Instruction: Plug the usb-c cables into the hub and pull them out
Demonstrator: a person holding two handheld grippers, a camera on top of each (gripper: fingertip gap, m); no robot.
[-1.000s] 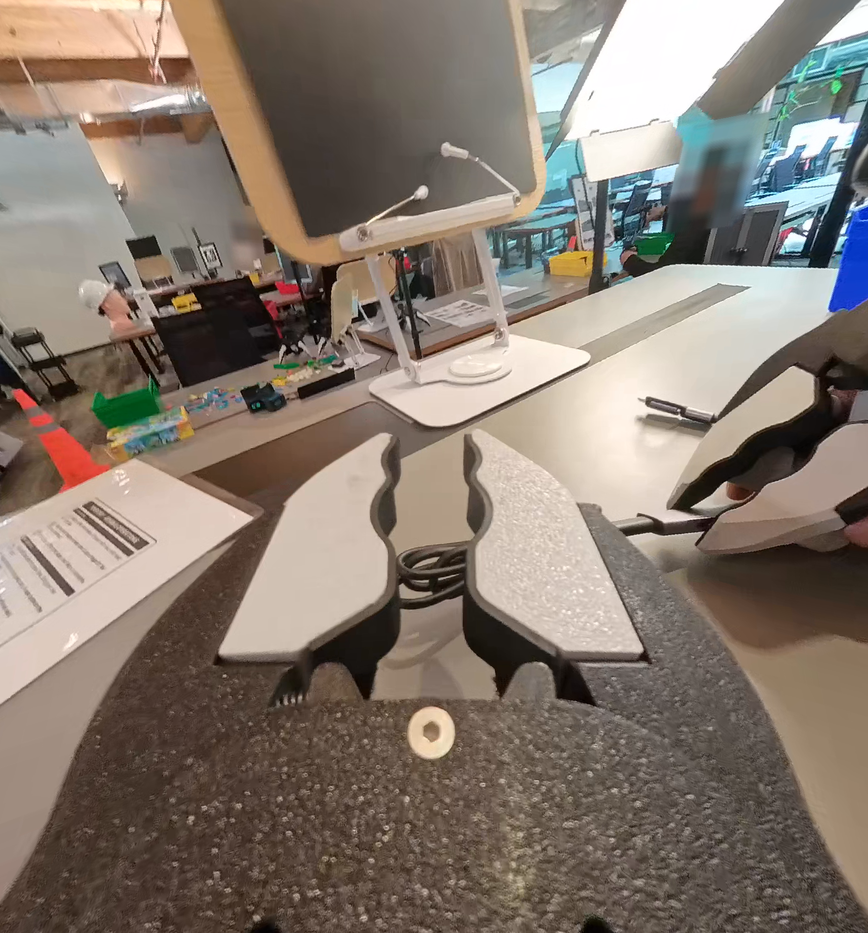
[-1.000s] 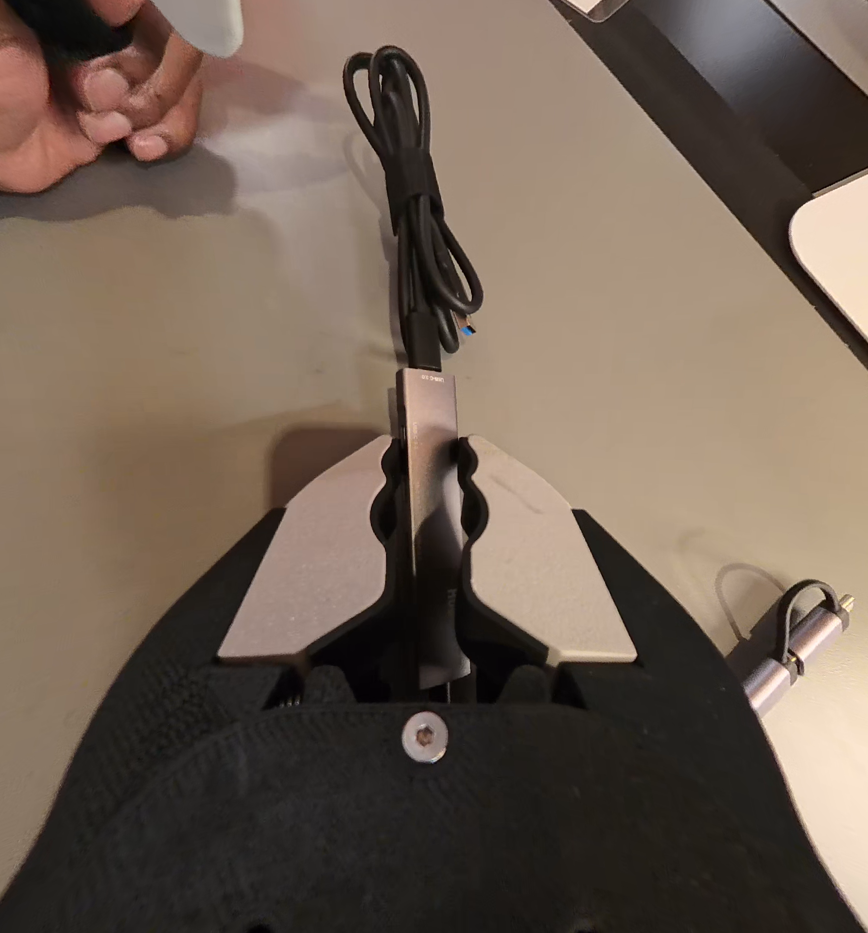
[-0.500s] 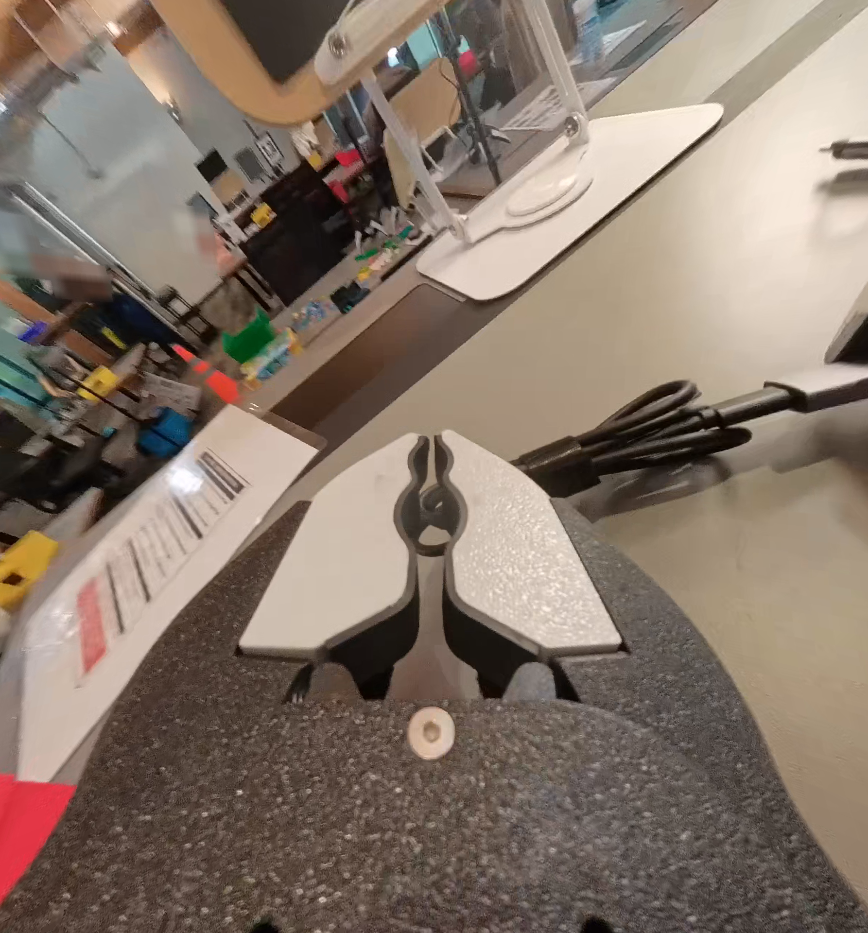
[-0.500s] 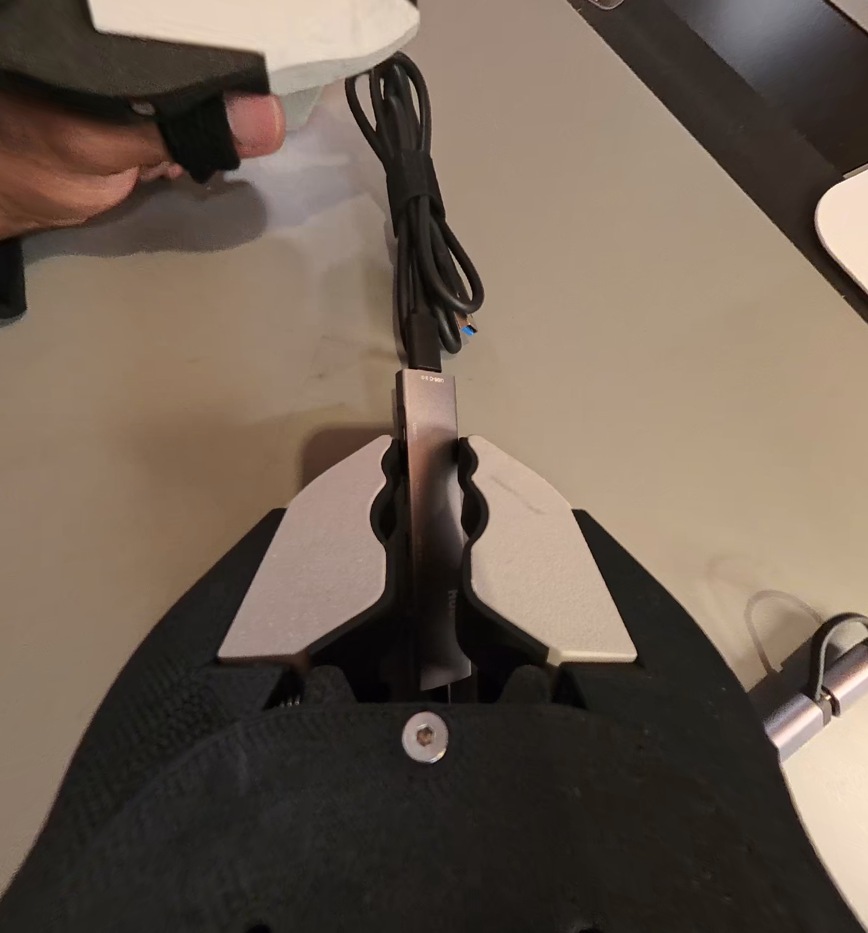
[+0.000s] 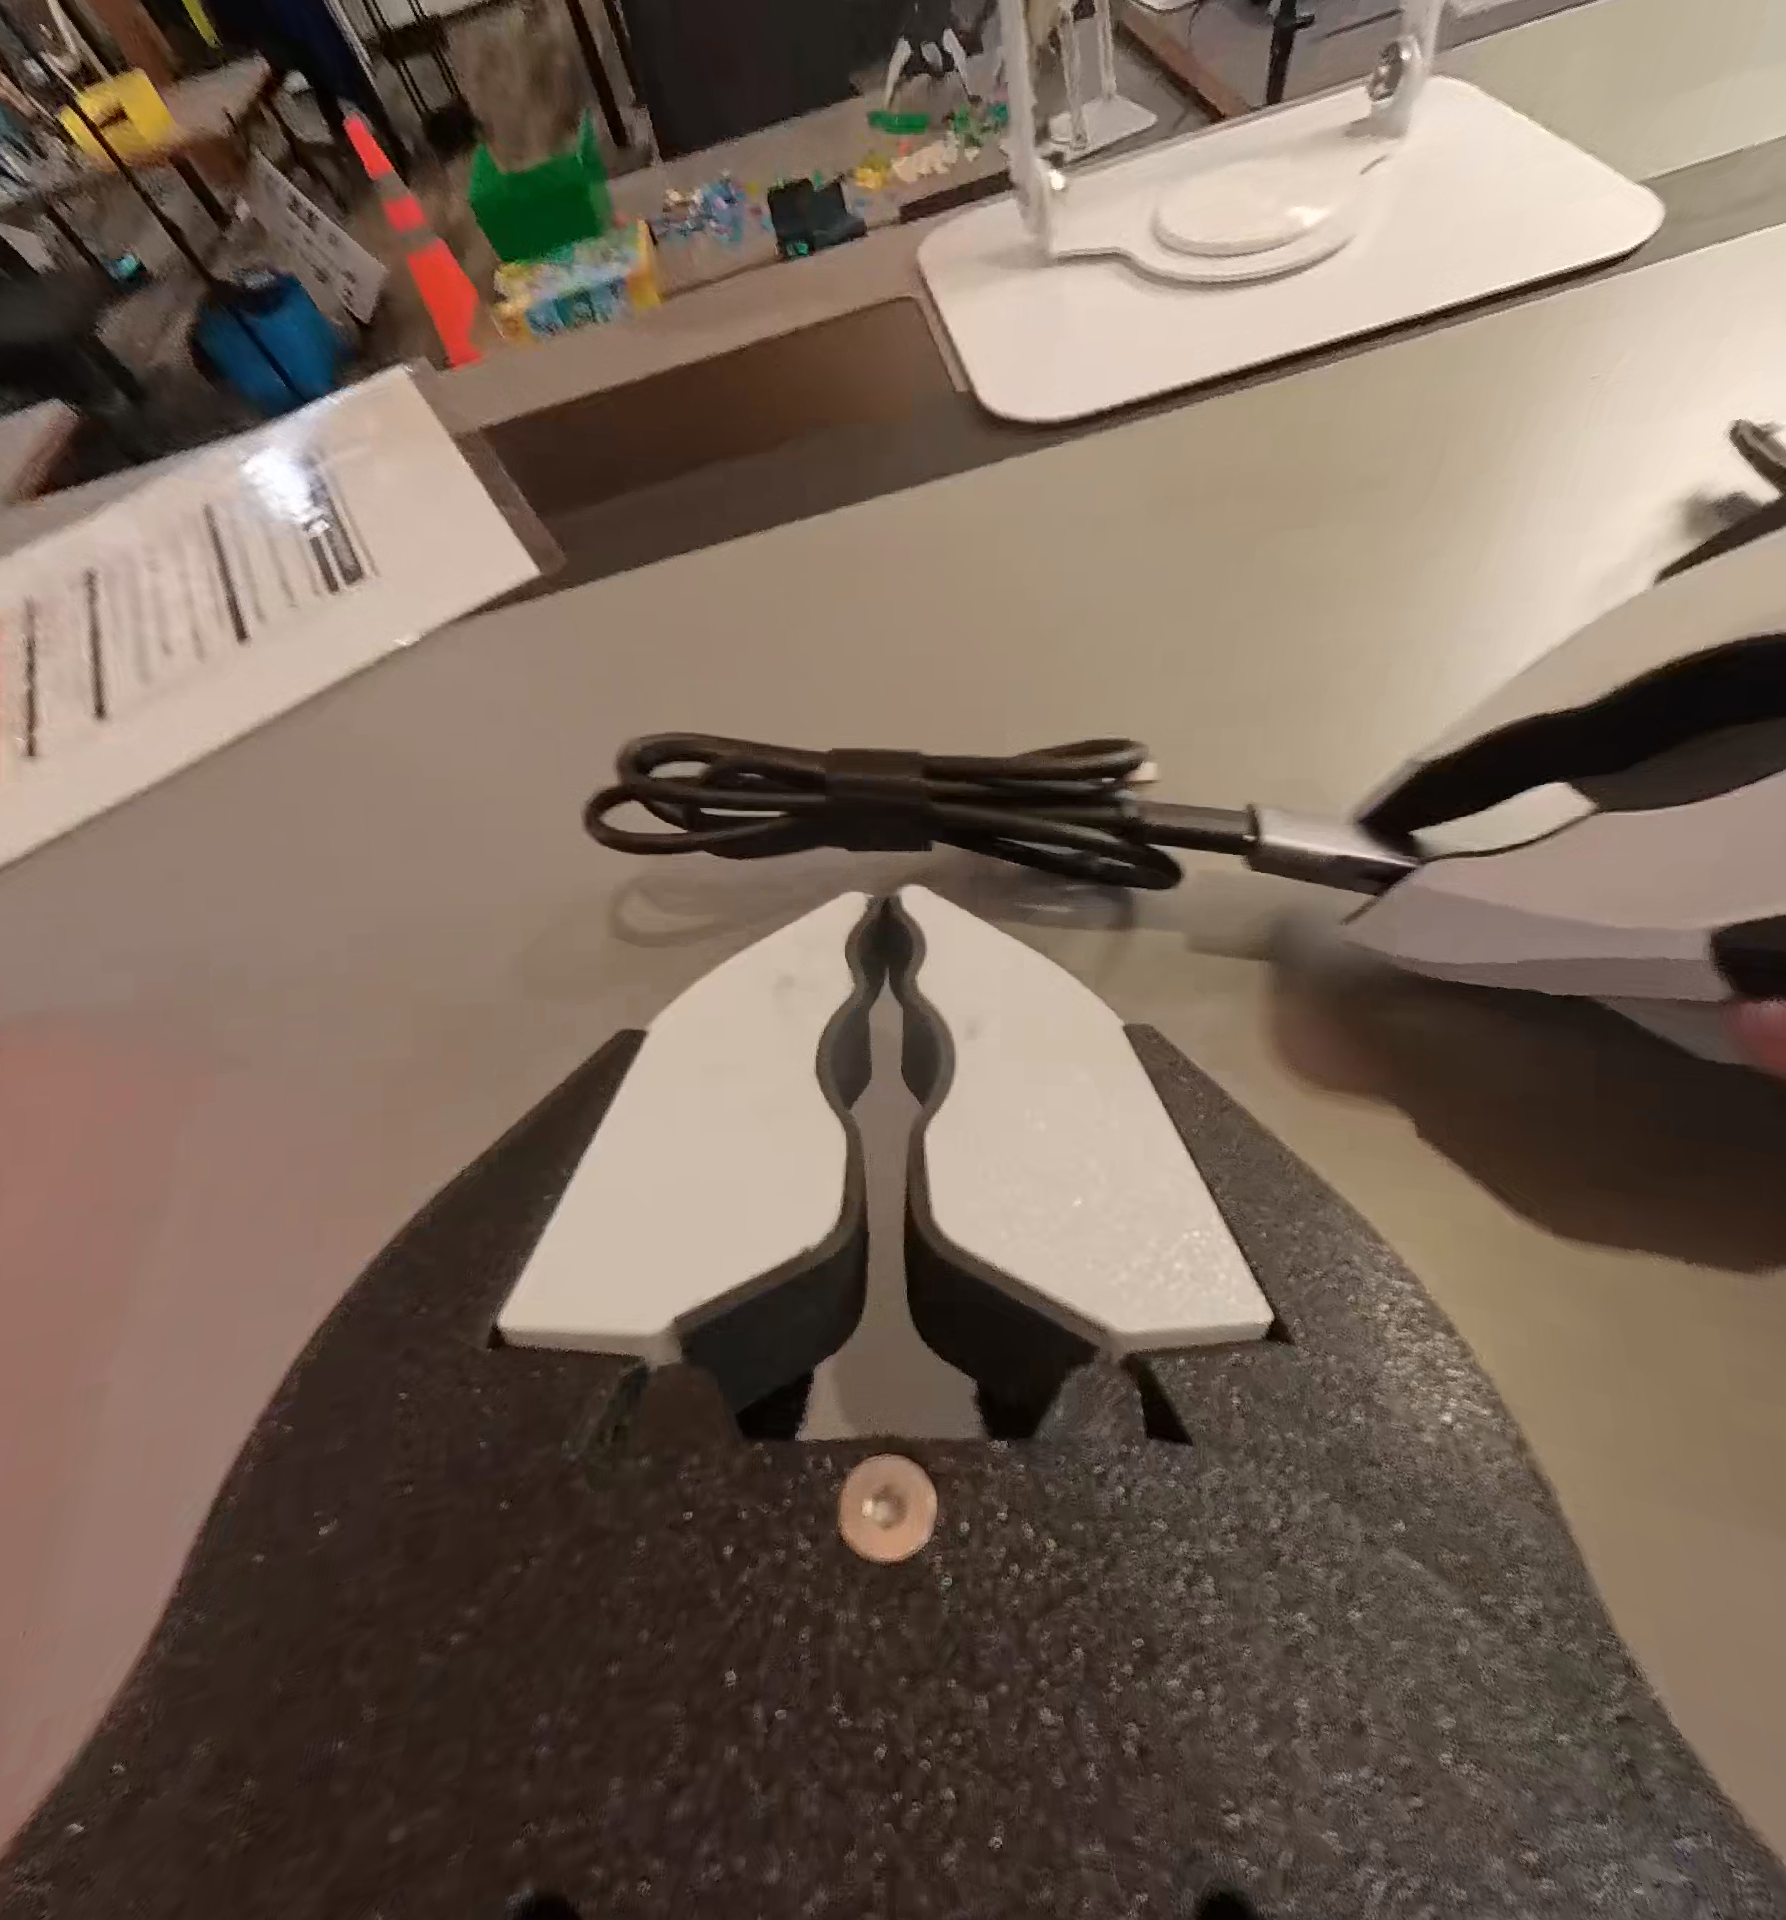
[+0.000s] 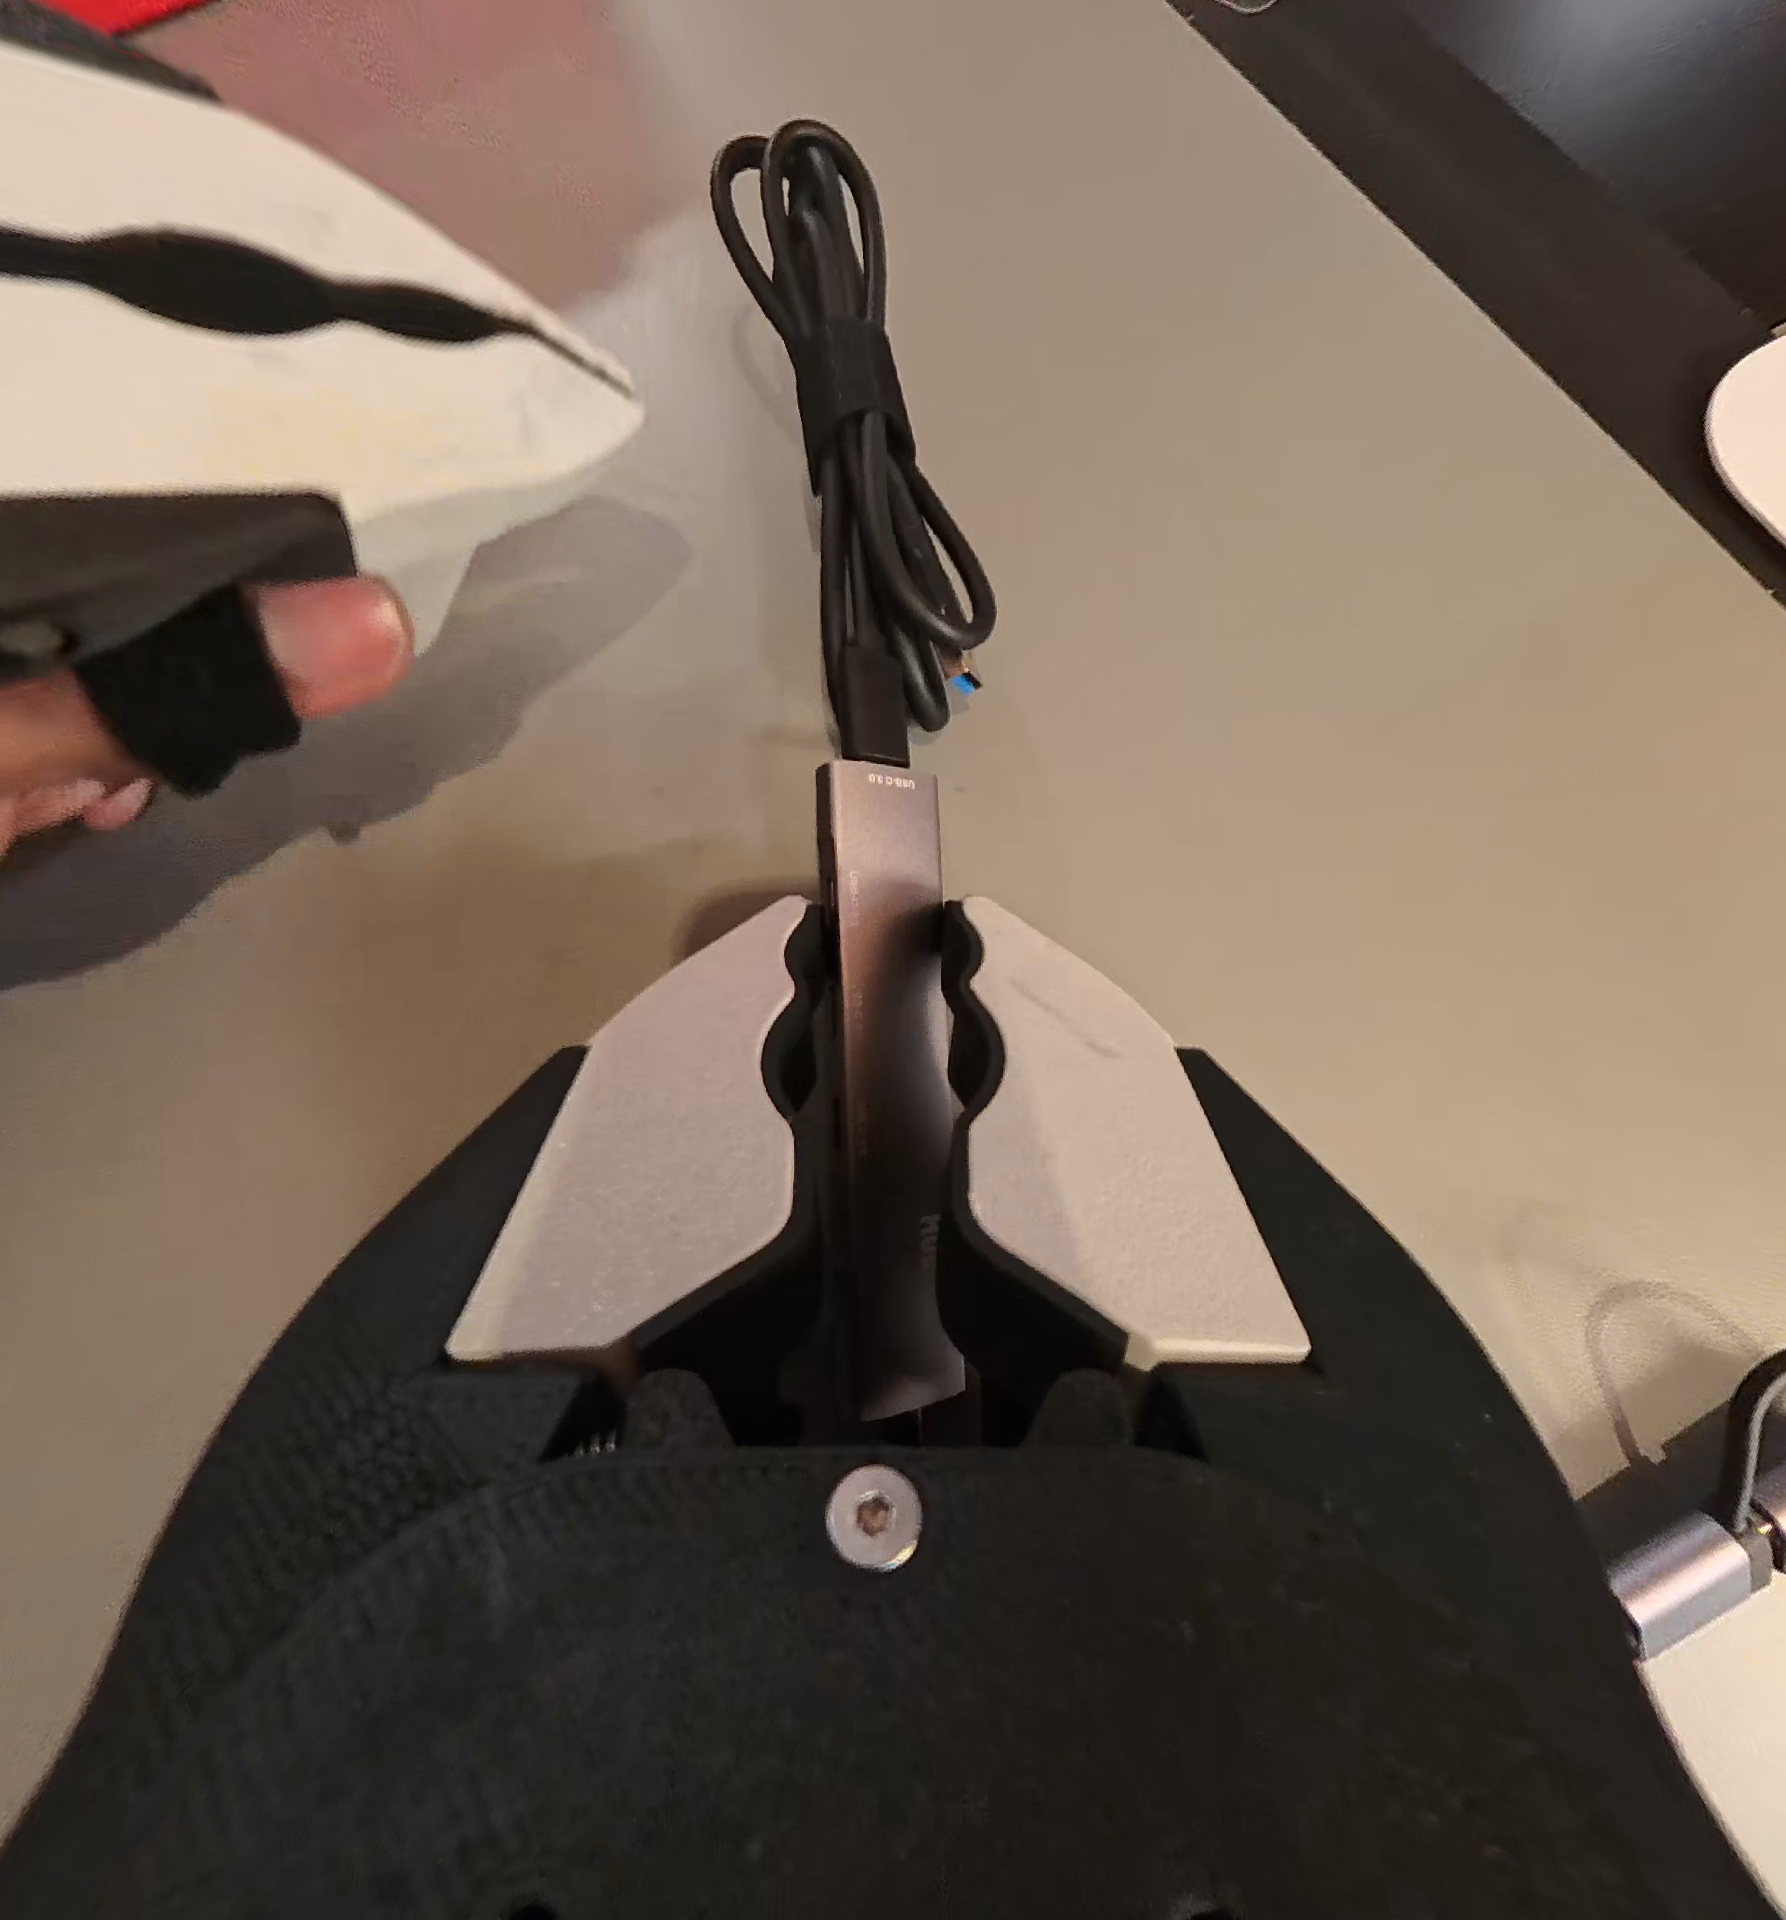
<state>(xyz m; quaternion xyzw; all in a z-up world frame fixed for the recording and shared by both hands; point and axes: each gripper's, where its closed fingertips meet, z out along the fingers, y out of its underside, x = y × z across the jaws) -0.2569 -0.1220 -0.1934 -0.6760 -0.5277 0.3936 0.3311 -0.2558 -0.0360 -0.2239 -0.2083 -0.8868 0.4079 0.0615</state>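
A black usb-c cable [image 6: 849, 416], coiled and strapped, lies on the grey table, and its plug [image 6: 873, 696] sits in the end of the slim grey hub [image 6: 878, 831]. My right gripper [image 6: 881, 914] is shut on the hub and holds it just above the table. In the left wrist view the cable bundle [image 5: 868, 805] lies just beyond my left gripper [image 5: 887, 912], which is shut and empty. The hub [image 5: 1315, 847] and the right gripper [image 5: 1388, 857] show at the right of that view. The left gripper [image 6: 577, 353] shows at the upper left of the right wrist view, beside the cable.
A silver adapter with a loop [image 6: 1699, 1548] lies by the right gripper. A white stand base [image 5: 1284, 260] and a dark table recess [image 5: 712, 436] lie beyond the cable. A laminated sheet [image 5: 193, 603] is at the left and a pen [image 5: 1762, 447] at the far right. The grippers' ends are close to 10 centimetres from one another.
My left gripper has shut, drawn back from the cable loop and tilted down, so the bundle now lies ahead of its tips. The right gripper has kept hold of the hub.
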